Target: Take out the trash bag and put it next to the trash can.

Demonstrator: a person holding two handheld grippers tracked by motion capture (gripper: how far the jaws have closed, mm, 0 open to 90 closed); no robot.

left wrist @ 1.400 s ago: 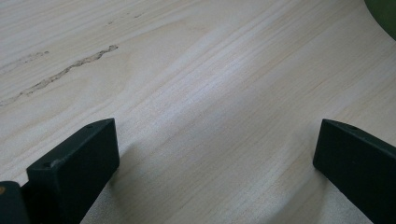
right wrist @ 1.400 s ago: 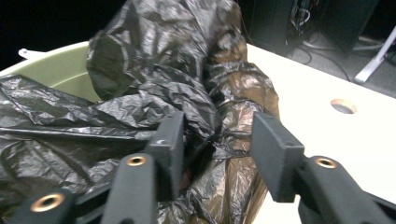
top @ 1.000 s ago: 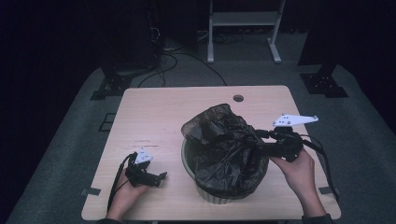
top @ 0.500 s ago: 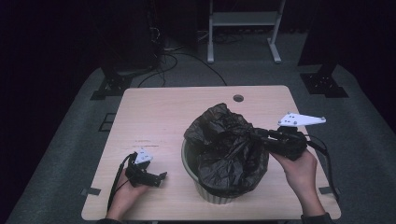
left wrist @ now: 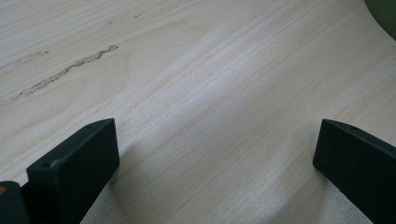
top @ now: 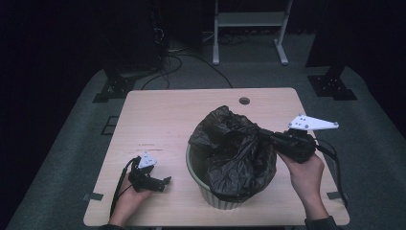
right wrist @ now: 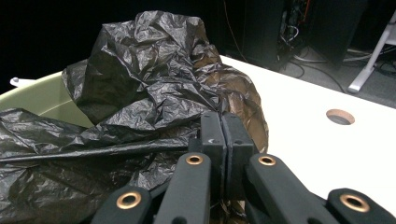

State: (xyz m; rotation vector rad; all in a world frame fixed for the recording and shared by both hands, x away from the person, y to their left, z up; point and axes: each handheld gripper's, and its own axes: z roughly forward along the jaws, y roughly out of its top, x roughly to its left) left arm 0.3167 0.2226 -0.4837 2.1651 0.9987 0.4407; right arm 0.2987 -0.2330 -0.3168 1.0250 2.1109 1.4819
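My left gripper (left wrist: 210, 182) hangs wide open over bare pale wooden table (left wrist: 201, 84); a green bin edge (left wrist: 385, 14) sits at one o'clock.

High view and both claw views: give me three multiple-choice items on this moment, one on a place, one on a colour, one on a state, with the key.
1. Where does the left claw sit?
A. on the table left of the bin
B. inside the bin
C. on the floor

2. What colour is the bag in the bin?
A. white
B. black
C. blue

3. How does the right claw stand?
A. wide open above the table
B. shut on the bag
C. lying unheld

Key: 1 A, it rests on bare wood beside the bin in the high view. 2 B, crinkled black plastic. 3 B, its jaws, just closing, meet on a fold of the bag in the right claw view.
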